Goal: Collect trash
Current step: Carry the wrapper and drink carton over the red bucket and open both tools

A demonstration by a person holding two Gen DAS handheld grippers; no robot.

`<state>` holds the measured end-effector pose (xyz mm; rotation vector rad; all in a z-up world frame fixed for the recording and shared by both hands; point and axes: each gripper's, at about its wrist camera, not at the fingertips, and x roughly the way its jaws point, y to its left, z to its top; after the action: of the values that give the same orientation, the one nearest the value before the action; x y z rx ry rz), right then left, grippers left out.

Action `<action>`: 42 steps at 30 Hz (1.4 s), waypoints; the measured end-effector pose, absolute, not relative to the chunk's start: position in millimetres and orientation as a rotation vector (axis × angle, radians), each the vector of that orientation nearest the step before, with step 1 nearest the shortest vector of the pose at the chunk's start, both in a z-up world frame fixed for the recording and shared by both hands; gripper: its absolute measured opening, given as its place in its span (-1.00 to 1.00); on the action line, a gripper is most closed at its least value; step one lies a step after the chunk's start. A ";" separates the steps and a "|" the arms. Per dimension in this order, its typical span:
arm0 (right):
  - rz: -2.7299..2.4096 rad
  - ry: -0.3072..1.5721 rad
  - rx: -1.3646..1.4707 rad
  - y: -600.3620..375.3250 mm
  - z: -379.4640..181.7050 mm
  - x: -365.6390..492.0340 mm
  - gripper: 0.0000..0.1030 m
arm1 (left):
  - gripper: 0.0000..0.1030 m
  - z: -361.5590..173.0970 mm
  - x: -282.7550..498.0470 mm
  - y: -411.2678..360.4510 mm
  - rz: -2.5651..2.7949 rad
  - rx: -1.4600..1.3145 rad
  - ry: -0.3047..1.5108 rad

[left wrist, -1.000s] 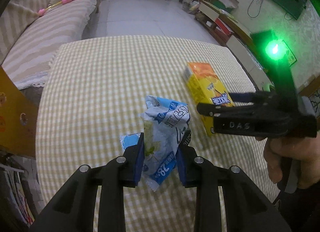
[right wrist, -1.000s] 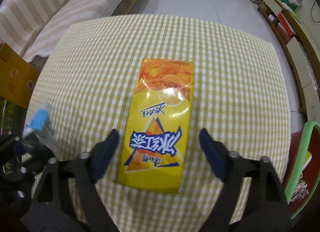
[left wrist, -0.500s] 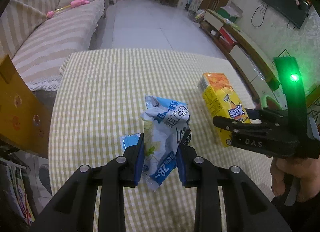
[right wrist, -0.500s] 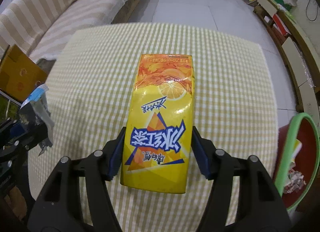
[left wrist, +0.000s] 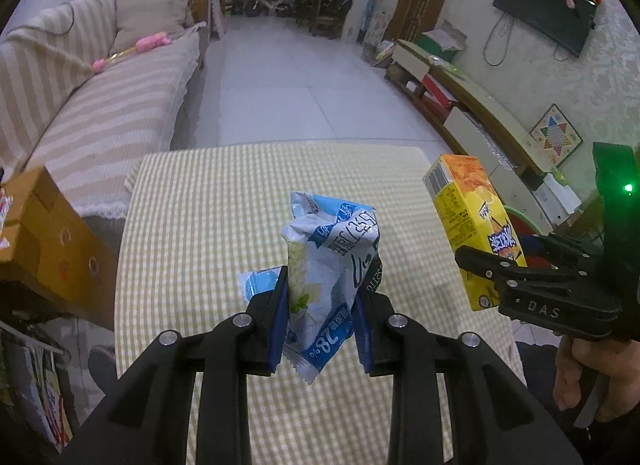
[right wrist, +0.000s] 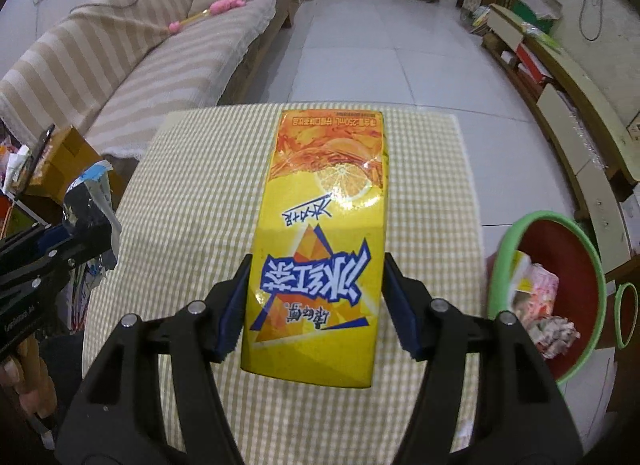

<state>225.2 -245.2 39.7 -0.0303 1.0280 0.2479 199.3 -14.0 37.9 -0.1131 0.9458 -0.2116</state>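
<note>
The checked table lies below both grippers. To the right of the right gripper, on the floor, stands the green-rimmed bin, already holding scraps.

The right gripper pinches the yellow drink carton by its long sides, clear of the cloth. The left gripper pinches the crumpled blue-and-white wrapper at its lower half, also lifted.

Risks:
- The carton is held near one end; a swing toward the bin could pivot it between the pads.
- The wrapper film is slick and may slide out.
- An early release could miss the bin rim.
</note>
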 end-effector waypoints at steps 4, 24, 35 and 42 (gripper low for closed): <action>0.221 1.006 -0.008 -270.1 49.7 217.9 0.16 | -0.50 51.4 196.7 -35.4 -0.236 -0.091 0.929; 0.034 0.958 0.136 -410.4 60.2 199.4 0.16 | -0.50 82.4 208.0 -162.4 -0.427 -0.010 0.913; -0.065 0.934 0.232 -485.6 54.2 191.5 0.16 | -0.50 86.1 221.6 -235.5 -0.551 0.041 0.929; -0.113 0.938 0.280 -523.3 42.9 186.6 0.16 | -0.49 78.0 233.4 -282.3 -0.644 0.029 0.969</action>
<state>186.6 -523.3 42.9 0.2796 0.9384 -0.1130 233.4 -282.3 78.0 0.0286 0.9691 -0.6443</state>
